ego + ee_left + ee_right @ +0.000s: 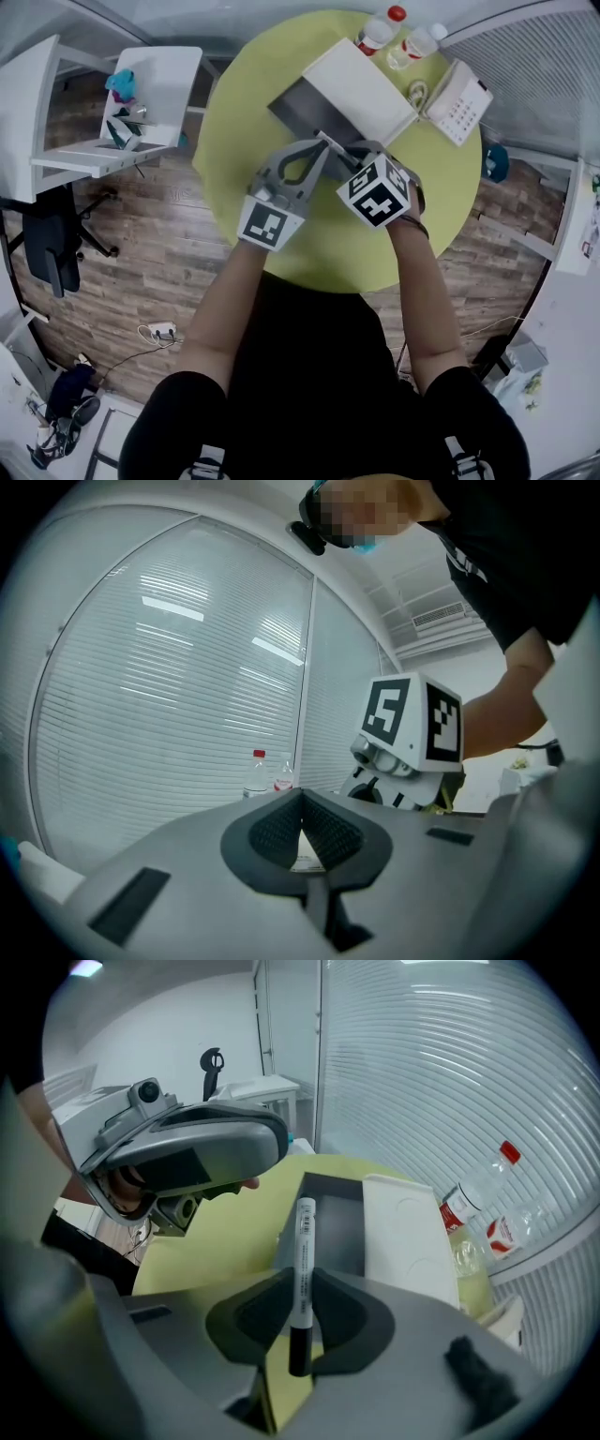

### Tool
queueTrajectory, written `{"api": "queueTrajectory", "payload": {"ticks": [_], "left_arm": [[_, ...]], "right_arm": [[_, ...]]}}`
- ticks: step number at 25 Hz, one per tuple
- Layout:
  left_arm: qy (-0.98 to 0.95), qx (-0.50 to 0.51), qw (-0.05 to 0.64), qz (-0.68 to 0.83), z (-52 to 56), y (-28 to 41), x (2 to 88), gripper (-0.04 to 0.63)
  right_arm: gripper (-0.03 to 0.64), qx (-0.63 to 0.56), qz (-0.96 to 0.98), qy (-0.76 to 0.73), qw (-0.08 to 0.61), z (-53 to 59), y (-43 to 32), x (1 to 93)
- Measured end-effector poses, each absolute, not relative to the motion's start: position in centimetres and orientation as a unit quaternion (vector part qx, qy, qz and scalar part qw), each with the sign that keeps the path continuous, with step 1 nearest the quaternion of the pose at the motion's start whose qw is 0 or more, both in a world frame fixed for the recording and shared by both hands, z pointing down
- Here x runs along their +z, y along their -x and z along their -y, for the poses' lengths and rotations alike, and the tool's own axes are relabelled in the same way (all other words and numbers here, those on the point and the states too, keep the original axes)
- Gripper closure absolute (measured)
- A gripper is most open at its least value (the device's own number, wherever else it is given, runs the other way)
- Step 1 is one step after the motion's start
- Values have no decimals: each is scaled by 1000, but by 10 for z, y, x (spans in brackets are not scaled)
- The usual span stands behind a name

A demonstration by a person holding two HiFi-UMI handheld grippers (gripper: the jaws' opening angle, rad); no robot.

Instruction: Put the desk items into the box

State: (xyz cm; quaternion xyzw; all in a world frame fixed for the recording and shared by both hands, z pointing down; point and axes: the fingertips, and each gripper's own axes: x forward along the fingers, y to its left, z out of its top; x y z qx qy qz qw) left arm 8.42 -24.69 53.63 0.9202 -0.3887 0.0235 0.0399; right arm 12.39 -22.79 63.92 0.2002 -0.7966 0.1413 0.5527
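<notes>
An open box [305, 108] with a grey inside and a white lid [364, 86] lies at the far side of the round yellow-green table [309, 244]. My right gripper [302, 1283] is shut on a white marker with a black cap [303, 1251], held upright along the jaws and pointing toward the box [333, 1222]. In the head view the right gripper [364, 152] hovers just in front of the box. My left gripper [322, 146] is close beside it on the left. Its jaws [302, 797] touch at the tips with nothing held.
Two clear bottles [380, 28] stand at the table's far edge, with a white keypad phone [459, 101] to their right. A white desk [122, 103] with small items and a black chair [52, 244] stand off to the left on the wooden floor.
</notes>
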Motion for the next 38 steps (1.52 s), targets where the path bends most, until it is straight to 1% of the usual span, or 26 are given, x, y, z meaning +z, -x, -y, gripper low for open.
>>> {"api": "queueTrajectory", "payload": {"ticks": [6,10,15,23,27,38], "left_arm": [[-916,26,50,397,258,-67,554,584],[-917,25,50,394,265,-62,565,584],[-915,23,67,396,275,-57,576,584],[-914,26,76,397,285,-57,589,584],[-917,44,71,389,285,-59,595,584],[-915,38,85,392,287,-56,603,584]], "right_arm": [[546,94,800,-214,553,244,-108,657],[546,93,797,-210,558,248,-101,669],[546,79,793,-196,571,254,-98,680],[546,86,786,-180,585,256,-98,701],[546,83,786,-167,589,255,-95,709],[546,85,777,-140,608,248,-99,732]]}}
